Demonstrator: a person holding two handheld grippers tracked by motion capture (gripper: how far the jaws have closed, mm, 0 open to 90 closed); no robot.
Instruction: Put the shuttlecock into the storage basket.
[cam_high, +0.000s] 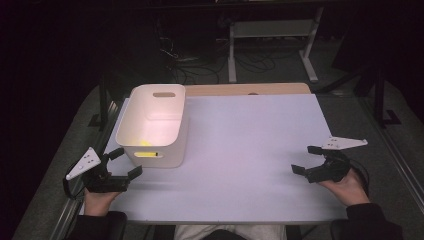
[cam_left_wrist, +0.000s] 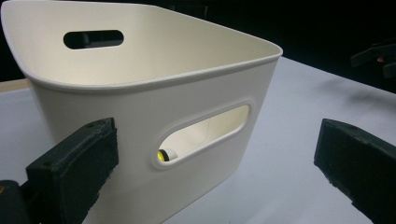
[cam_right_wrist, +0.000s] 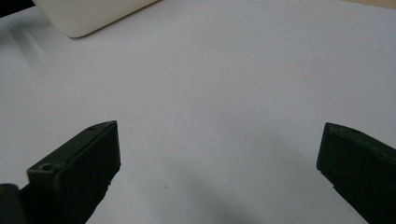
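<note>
The white bin (cam_high: 155, 125) stands upright on the pale table top (cam_high: 250, 150), toward that top's far left corner, with its near wall just beyond the left gripper (cam_high: 122, 162). It is a deep tub with rounded corners and an oval handle slot (cam_high: 164, 94) cut in its far wall; the left gripper view shows a matching slot (cam_left_wrist: 203, 135) in the near wall. Against the bin, everything else is smaller. Inside it, at the near end of its floor, lies a yellow object (cam_high: 145, 143), and through the near slot a small round yellow-and-white piece (cam_left_wrist: 164, 155) shows low against the bin's inner floor; what it is cannot be told.

The left gripper is held in the person's left hand (cam_high: 97, 200), just in front of the bin's near left corner. Its jaws stand wide apart with nothing between them, one jaw close by the bin's near wall though whether it touches cannot be told.

The right gripper (cam_high: 306, 160) sits in the right hand (cam_high: 347, 189), well apart from the bin, over the table's right side. Its jaws are likewise spread wide and hold nothing, with bare table surface beneath them; in the right gripper view a corner of the bin (cam_right_wrist: 88, 16) shows far off.
</note>
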